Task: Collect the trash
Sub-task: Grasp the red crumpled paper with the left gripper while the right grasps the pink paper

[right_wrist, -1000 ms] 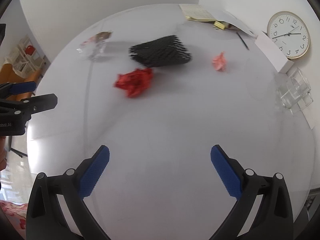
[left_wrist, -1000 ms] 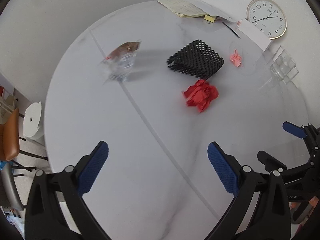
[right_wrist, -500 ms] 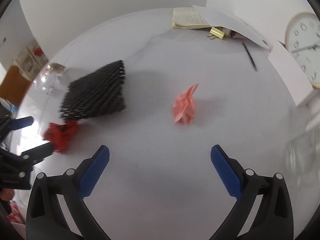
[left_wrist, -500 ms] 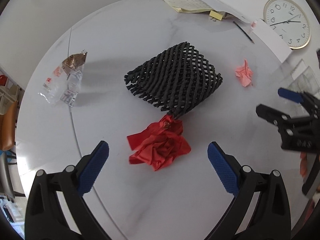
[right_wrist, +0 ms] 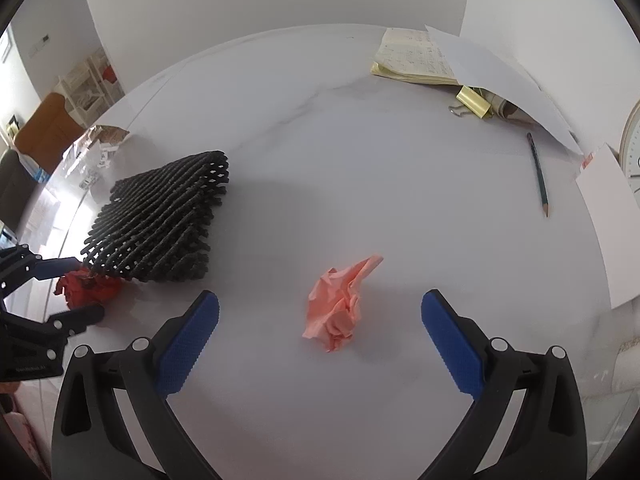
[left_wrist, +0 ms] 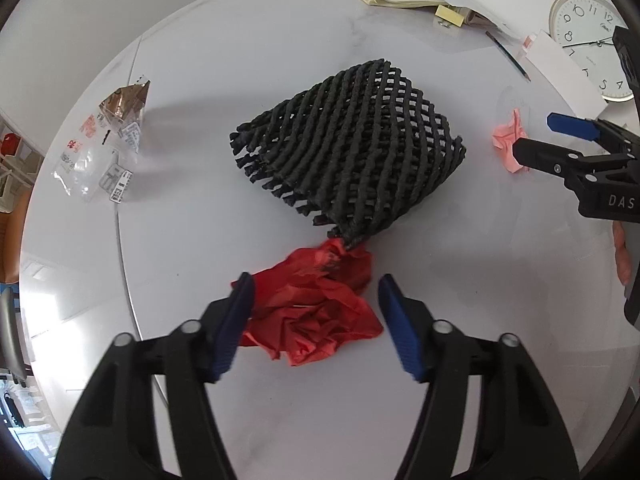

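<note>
The left gripper (left_wrist: pixel 314 300) is closing its jaws on the red crumpled paper (left_wrist: pixel 316 312), which lies on the counter (left_wrist: pixel 200 60) directly between the two blue pads. The left pad seems to reach the paper's edge already, but the right pad is just beside it, with a little gap, so I judge the paper is not yet gripped. The wad is wider across the jaws than along them, and its far tip touches the corner of the black foam net (left_wrist: pixel 352 148) lying just beyond the jaws. A careless lift could drag the net with it (the two seem slightly tangled at that corner).

The right gripper (right_wrist: pixel 320 316) has its jaws wide open, and the pink crumpled paper (right_wrist: pixel 338 308) lies on the counter between them, a bit nearer to the left pad, touching neither. Its long axis runs forward and to the right, away from the jaws.

So each hand has its own piece, and neither needs to cross over. A clear wrapper (left_wrist: pixel 102 148) lies well apart, far to the left of the left jaws, still to collect.
</note>
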Demonstrator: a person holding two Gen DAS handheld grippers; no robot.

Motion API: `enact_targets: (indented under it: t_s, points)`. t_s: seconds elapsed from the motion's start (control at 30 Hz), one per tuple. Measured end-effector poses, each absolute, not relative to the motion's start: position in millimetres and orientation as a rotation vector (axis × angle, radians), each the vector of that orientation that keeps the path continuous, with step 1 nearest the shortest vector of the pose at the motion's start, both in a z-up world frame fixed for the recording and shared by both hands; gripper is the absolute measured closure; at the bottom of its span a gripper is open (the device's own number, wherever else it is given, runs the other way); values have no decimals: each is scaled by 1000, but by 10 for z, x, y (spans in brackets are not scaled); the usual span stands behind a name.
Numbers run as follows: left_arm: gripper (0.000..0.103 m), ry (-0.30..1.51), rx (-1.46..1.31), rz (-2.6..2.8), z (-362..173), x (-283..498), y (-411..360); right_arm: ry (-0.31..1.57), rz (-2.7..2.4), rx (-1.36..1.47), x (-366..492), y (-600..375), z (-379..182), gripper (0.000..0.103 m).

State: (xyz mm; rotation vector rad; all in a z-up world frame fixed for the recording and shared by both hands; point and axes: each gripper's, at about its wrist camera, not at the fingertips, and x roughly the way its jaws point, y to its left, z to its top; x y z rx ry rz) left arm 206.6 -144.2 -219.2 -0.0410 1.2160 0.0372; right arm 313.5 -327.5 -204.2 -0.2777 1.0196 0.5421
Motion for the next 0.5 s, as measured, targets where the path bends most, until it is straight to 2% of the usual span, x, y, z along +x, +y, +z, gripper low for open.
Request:
enact_targets:
  t_s: [0.13, 0.5]
  points:
    - [51, 1207, -37, 33, -2188, 2076, -1444, 1021, 546, -265, 3147, -3298, -2077, 3]
    - [51, 1201, -31, 33, -2189, 2046, -1429, 1041, 548, -236, 3237, -3319, -2190, 3]
